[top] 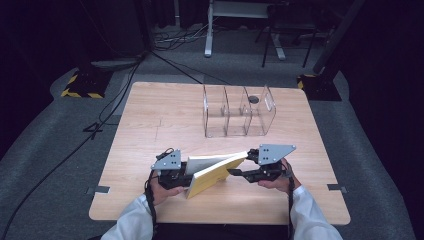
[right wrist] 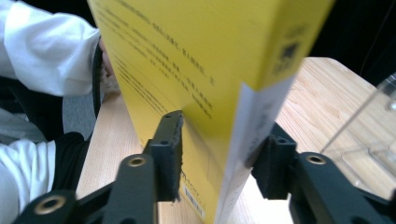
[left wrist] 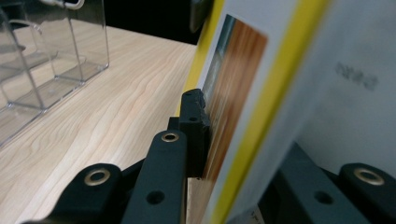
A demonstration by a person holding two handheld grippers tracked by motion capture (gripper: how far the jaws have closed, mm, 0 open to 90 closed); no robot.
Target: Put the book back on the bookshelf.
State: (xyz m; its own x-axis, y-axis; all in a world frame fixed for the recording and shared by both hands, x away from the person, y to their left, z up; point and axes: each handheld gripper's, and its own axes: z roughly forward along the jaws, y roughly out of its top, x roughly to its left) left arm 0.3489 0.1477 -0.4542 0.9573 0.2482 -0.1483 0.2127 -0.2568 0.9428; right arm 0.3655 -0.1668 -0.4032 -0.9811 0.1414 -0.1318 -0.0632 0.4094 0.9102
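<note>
High view: above near edge, looks forward-down on whole table (top: 150, 115). Left gripper view: very close on book (left wrist: 261, 93), facing far-side organizer (left wrist: 51, 60). Right gripper view: close, faces person. All share book, tabletop.

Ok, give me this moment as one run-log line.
left gripper: shut on yellow book | right gripper: shut on book's other end | book: tilted above table | clear divider rack: empty

We're seeing the yellow book (top: 212, 175) sitting tilted above the desk's (top: 150, 130) near edge, closed, white page block facing up, printed back cover facing the person.
</note>
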